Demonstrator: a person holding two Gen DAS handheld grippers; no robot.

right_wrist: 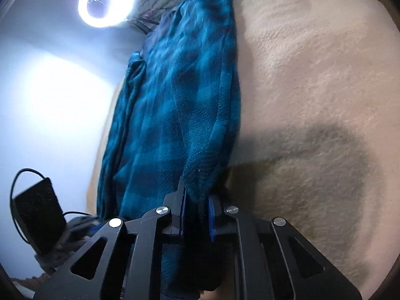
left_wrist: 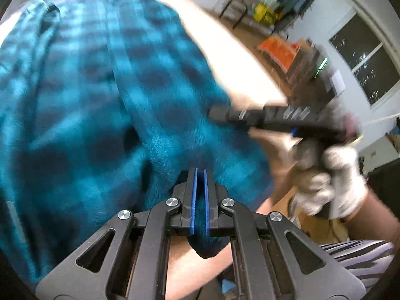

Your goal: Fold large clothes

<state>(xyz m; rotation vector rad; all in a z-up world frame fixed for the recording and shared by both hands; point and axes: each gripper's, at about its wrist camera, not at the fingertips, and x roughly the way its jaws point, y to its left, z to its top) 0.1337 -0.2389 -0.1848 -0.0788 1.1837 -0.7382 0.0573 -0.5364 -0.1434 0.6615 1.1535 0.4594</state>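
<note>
A teal and dark-blue plaid fleece garment [left_wrist: 87, 87] lies spread over a cream pile surface [left_wrist: 237, 57]. At the near hem my left gripper [left_wrist: 200, 172] is shut on a fold of it, and the cloth bulges out behind the blue pads. The right gripper [left_wrist: 215, 112], blurred and held by a white-gloved hand [left_wrist: 335, 182], meets the garment's right edge. In the right wrist view the garment [right_wrist: 180, 100] runs away from me in a long band. My right gripper [right_wrist: 197, 195] has its bunched edge pinched between the pads.
The beige pile surface [right_wrist: 312, 100] stretches to the right of the garment. A ring light [right_wrist: 106, 2] glares at top left, and a black box with a cable [right_wrist: 37, 212] sits low on the left. A window [left_wrist: 362, 57], an orange cloth [left_wrist: 277, 50] and a chair [left_wrist: 235, 10] stand beyond.
</note>
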